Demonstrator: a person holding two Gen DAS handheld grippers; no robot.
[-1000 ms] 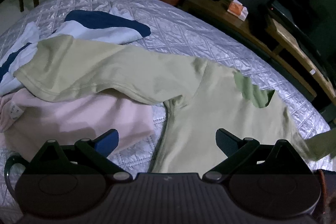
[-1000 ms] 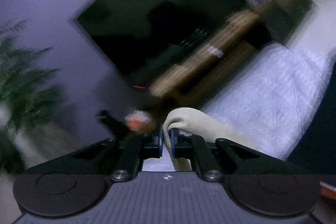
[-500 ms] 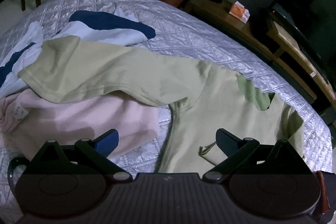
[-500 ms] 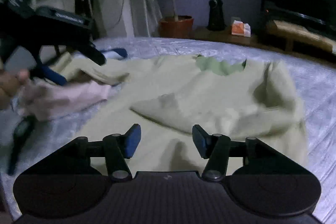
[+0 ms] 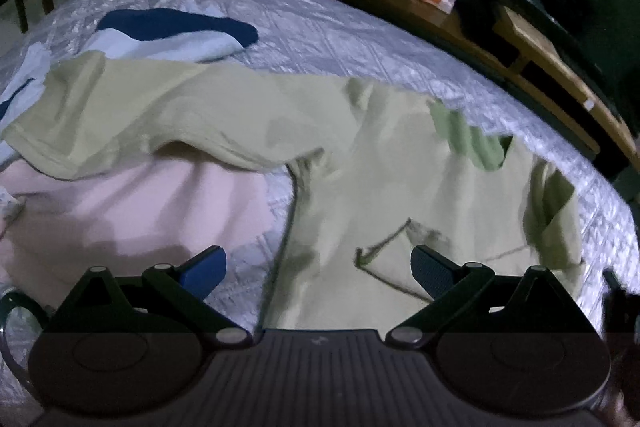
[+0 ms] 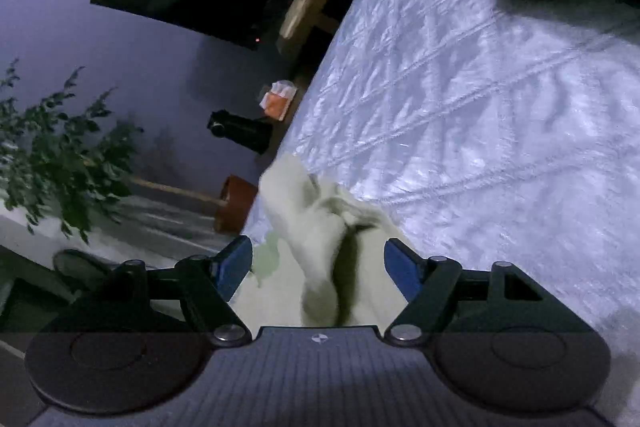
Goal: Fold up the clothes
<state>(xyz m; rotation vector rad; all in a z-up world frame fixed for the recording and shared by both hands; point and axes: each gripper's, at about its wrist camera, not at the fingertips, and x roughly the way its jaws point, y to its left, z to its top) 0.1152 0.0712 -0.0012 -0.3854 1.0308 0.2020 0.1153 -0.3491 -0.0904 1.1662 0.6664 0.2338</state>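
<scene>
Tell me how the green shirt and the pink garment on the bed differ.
The green shirt is spread wide across the quilted bed cover, one sleeve stretched out; the pink garment lies in a more compact patch. The green shirt's sleeve overlaps the pink garment's upper edge, so green lies on top. The green shirt shows a brighter green neck lining; the pink garment looks plain. Both lie loose, gripped by no tongs.

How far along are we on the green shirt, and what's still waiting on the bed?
Done: one sleeve of the green shirt is folded in over the body. In hand: nothing; the left gripper and right gripper are both open above the shirt. Left: the long sleeve lies spread over the pink garment, and the body is unfolded. The pink and the blue-and-white garment lie unfolded.
</scene>
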